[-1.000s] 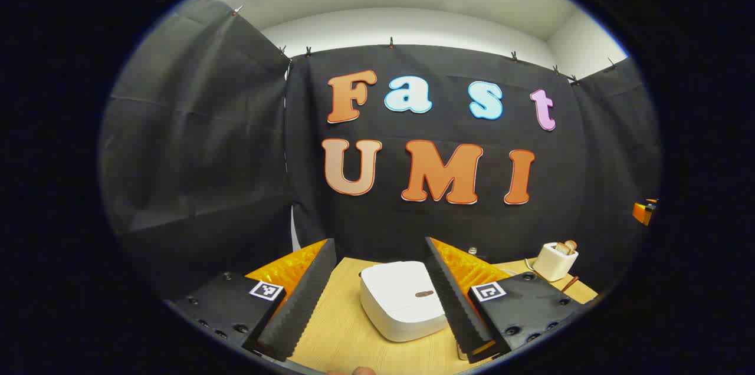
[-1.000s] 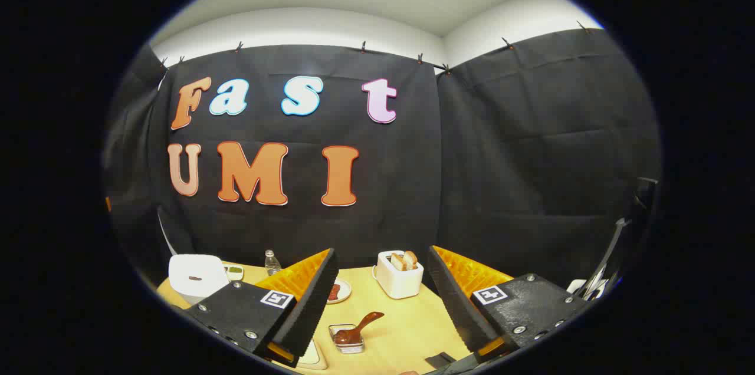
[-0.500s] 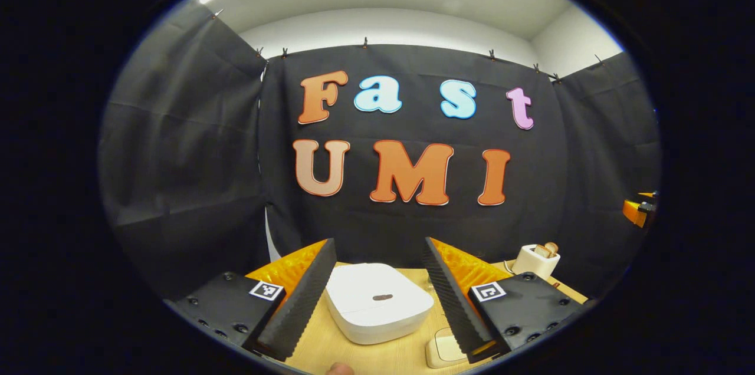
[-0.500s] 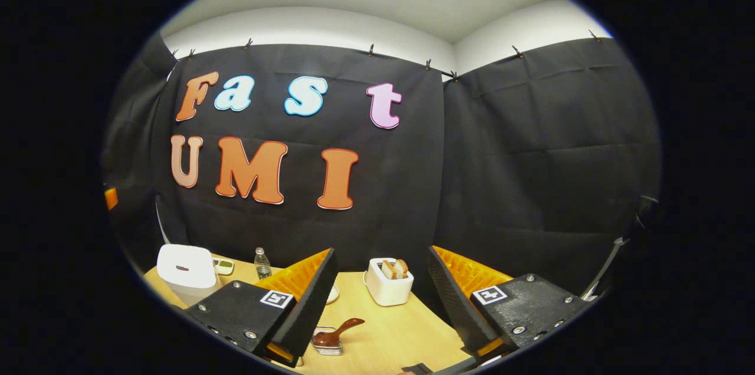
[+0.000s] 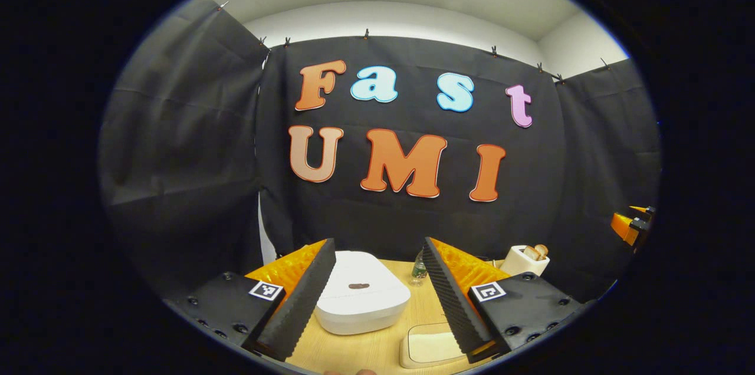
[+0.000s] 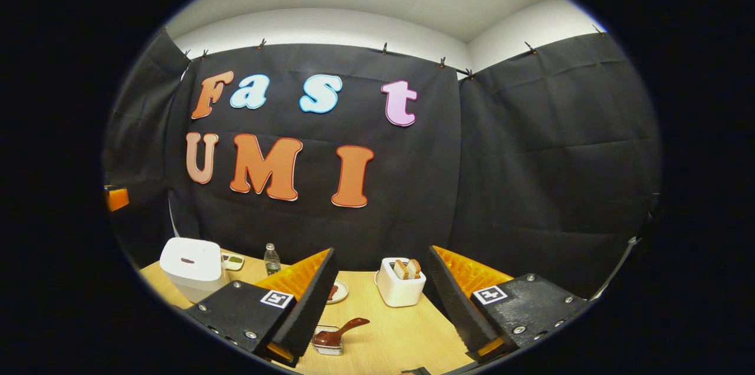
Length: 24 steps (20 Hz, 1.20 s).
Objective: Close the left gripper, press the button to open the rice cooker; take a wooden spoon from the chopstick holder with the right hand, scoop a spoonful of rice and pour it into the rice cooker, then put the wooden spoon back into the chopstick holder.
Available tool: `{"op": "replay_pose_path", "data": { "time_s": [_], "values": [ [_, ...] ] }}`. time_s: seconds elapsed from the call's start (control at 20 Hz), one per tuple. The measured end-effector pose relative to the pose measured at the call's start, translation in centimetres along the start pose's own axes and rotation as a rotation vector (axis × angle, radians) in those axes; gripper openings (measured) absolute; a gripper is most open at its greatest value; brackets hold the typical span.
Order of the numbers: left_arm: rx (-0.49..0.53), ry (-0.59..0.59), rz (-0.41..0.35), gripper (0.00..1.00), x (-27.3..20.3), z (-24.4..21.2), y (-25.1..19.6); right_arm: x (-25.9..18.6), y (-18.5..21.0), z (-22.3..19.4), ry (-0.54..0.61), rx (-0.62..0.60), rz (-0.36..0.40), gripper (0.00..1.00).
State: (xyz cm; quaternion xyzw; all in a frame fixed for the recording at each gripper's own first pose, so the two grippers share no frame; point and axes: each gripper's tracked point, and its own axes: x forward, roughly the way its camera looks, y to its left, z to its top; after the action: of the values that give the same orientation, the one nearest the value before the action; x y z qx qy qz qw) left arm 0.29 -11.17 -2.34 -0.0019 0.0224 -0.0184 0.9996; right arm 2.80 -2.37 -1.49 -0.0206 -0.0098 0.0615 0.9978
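Black cloth walls close the booth on three sides under a white ceiling, and a pale wooden table [image 6: 407, 334] carries everything.

Taking the rice cooker [image 5: 361, 299] as the landmark: in the left gripper view it sits on the table straight ahead, lid down, with its small dark button [image 5: 358, 286] on top. A flat cream tray [image 5: 429, 349] lies just in front of it to the right, a small bottle [image 5: 418, 269] stands behind it to the right, and a toaster [image 5: 524, 260] holding bread sits well off to the right.

In the right gripper view the cooker [image 6: 191, 266] is far to the left; a small dish [image 6: 233, 260] touches or nearly touches its right side, then comes the bottle [image 6: 271, 259], a small plate [image 6: 336, 291] and the toaster [image 6: 401, 286]. Nearer the camera, a brown spoon [image 6: 342, 332] rests in a small clear container [image 6: 328, 344]. I cannot tell whether that is the chopstick holder, nor where the rice is.

The left gripper [image 5: 377, 298] has its fingers spread wide, framing the cooker without touching it. The right gripper [image 6: 382, 304] is likewise spread, holding nothing, above the table well right of the cooker.

By my reading the task stands at its first step: the lid is down and the button unpressed. The next move calls for bringing the left fingers together, then lowering the joined tips squarely onto the button. The target is small, so alignment matters before pressing.
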Motion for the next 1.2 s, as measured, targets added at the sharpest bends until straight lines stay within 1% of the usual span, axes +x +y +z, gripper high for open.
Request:
{"op": "replay_pose_path", "data": {
  "time_s": [0.05,0.15,0.25,0.45,0.55,0.6,0.65,0.7,0.75,0.85,0.9,0.95,1.0,1.05,1.1,1.2],
  "values": [
    [0.010,-0.002,0.005,1.00,-0.1,0.3,0.1,0.1,0.3,-0.3,0.007,0.004,0.007,0.95],
    [0.016,-0.019,0.016,1.00,0.1,1.0,0.4,0.1,0.9,-0.7,0.017,-0.001,0.024,0.95],
    [0.013,-0.015,0.033,1.00,0.2,1.0,0.7,0.4,0.6,-0.7,0.019,-0.004,0.014,0.95],
    [0.020,-0.020,0.041,1.00,0.7,1.3,1.0,0.7,0.6,-1.1,0.036,0.025,0.018,0.95],
    [0.035,-0.012,0.030,0.99,0.6,0.9,0.9,0.8,0.2,-1.2,0.037,0.024,0.012,0.95],
    [0.043,-0.006,0.019,0.87,0.8,0.8,0.6,0.9,0.1,-1.3,0.038,0.025,0.011,0.95],
    [0.048,0.000,0.021,0.75,1.0,0.6,0.6,1.1,0.2,-1.3,0.039,0.028,0.010,1.00],
    [0.055,0.005,0.031,0.63,1.2,0.5,0.9,1.2,0.2,-1.5,0.043,0.031,0.009,1.00],
    [0.071,0.007,0.054,0.51,1.3,0.5,1.5,1.3,0.3,-1.6,0.049,0.036,0.009,0.95],
    [0.066,0.005,0.058,0.26,2.1,0.5,2.0,1.5,0.7,-1.7,0.054,0.047,0.016,0.95],
    [0.061,-0.003,0.042,0.14,2.5,0.6,1.7,1.6,0.7,-1.8,0.056,0.048,0.016,1.00],
    [0.056,-0.010,0.039,0.08,2.4,1.0,1.5,1.7,0.7,-1.9,0.059,0.045,0.017,1.00],
    [0.070,-0.008,0.052,0.10,2.7,0.6,1.9,1.8,0.7,-2.0,0.062,0.042,0.016,0.95],
    [0.075,0.008,0.027,0.05,3.4,0.2,1.7,1.9,0.7,-2.2,0.065,0.038,0.014,0.95],
    [0.076,0.018,0.010,0.05,3.6,-0.3,1.1,2.0,0.7,-2.2,0.066,0.036,0.011,0.95],
    [0.066,0.033,-0.017,0.05,5.5,-1.3,0.8,2.0,0.3,-2.1,0.063,0.039,-0.004,0.95]
  ]
}}
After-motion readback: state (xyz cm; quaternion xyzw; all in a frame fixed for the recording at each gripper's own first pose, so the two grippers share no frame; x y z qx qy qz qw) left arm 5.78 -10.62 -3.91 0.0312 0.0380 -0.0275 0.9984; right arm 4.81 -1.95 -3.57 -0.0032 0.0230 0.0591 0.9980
